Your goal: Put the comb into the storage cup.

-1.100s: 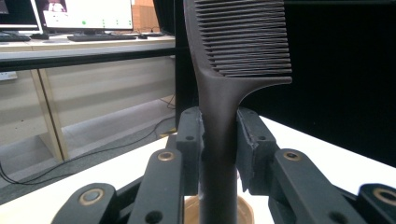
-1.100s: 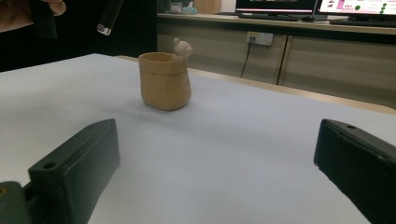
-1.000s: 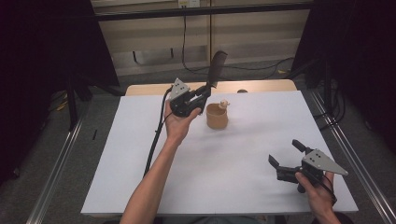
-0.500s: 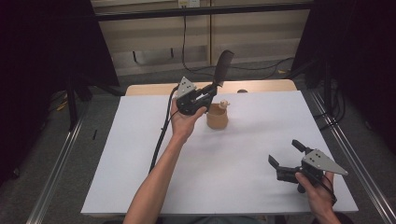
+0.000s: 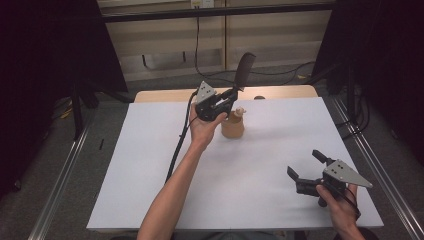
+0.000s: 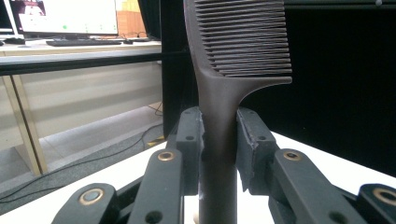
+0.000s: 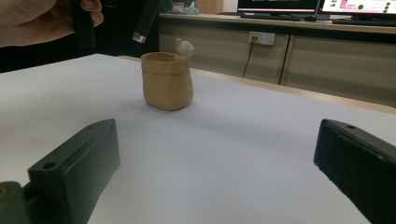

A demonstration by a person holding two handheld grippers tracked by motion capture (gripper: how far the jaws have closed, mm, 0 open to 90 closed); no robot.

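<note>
The comb [image 5: 245, 69] is a dark one with a long handle, and it stands clamped in the left hand-held gripper [image 5: 231, 94], held up above the far middle of the table [image 5: 150, 165]. In the left gripper view the two black jaws press on the comb's handle from both sides, with the toothed part [image 6: 243, 37] rising above them and the teeth pointing to that picture's right. From the high view the comb leans up and away from the person, its toothed end highest. The lower tip of the handle [image 7: 145, 21] hangs in the air just above and beside the rim of a small tan pot [image 5: 233, 125], not touching it as far as I can see. That pot stands upright on the table right next to the left hand [image 5: 204, 129], and a little pale figure [image 7: 185, 47] sits on its far rim.

The right hand-held gripper [image 5: 306, 170] rests low near the table's near right corner, well apart from the pot. Its jaws stand wide apart with nothing between them, and they point across the white surface toward the pot.
</note>
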